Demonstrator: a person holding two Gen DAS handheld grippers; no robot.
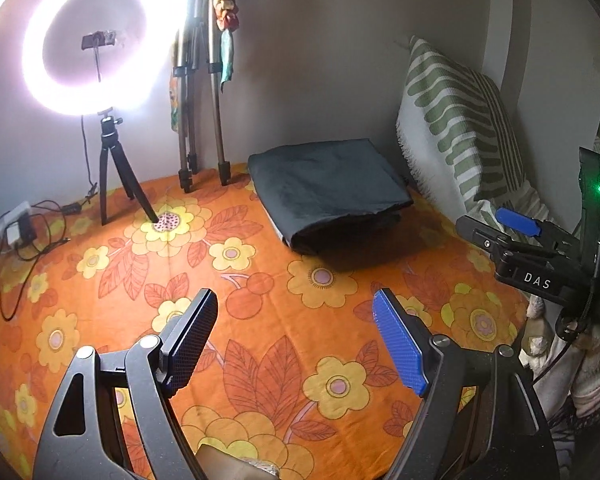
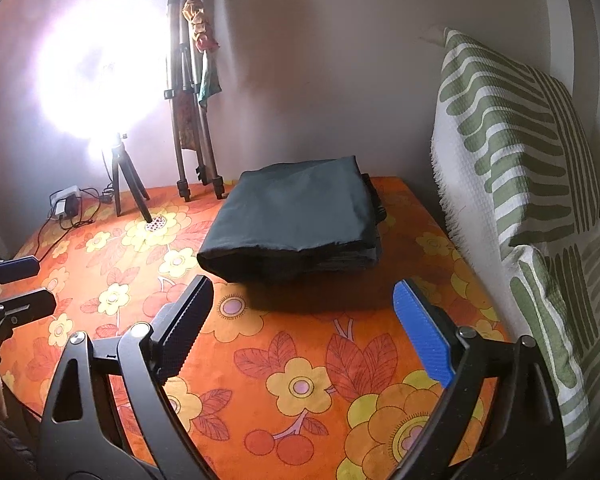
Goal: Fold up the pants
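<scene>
The dark pants [image 1: 328,188] lie folded into a thick rectangular bundle at the back of the orange floral sheet [image 1: 260,320], near the wall. In the right wrist view the pants [image 2: 300,216] sit just beyond the fingertips. My left gripper [image 1: 296,300] is open over bare sheet, well short of the bundle, with nothing between its blue pads. My right gripper [image 2: 304,288] is open wide and empty, close in front of the bundle's near fold. Each gripper shows in the other's view: the right gripper [image 1: 496,222] at the right edge, the left gripper [image 2: 32,284] at the left edge.
A lit ring light [image 1: 96,36] on a small tripod [image 1: 116,172] stands at the back left. Folded tall tripods [image 1: 200,120] lean against the wall. A power strip with cables [image 1: 16,224] lies at the far left. A green-and-white cushion [image 2: 520,160] leans along the right side.
</scene>
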